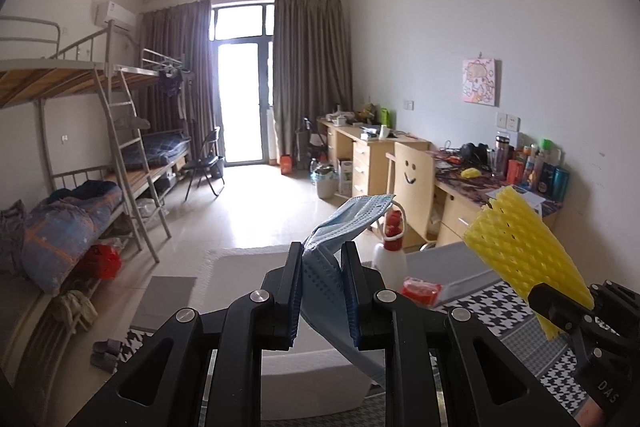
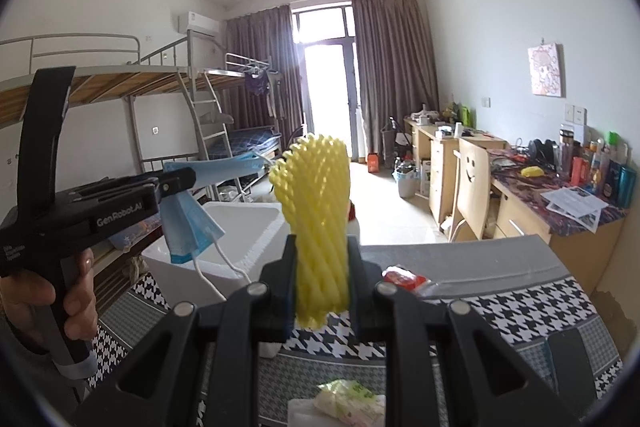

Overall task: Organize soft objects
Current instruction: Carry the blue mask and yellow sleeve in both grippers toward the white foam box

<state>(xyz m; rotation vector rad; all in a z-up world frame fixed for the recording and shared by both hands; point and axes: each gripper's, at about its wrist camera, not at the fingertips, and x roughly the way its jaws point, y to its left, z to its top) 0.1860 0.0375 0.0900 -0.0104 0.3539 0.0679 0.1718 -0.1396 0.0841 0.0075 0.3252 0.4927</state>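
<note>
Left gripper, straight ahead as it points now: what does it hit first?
Probably the white box: left gripper, shut on the mask, points slightly down over it. Depth is unclear; it might pass above.

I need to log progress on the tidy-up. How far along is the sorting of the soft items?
Nothing visibly sorted yet: the white bin shows nothing inside. In hand: the left claw grips a blue face mask, and the right claw grips a yellow foam net. Left: a red packet and a greenish packet on the houndstooth cloth.
</note>
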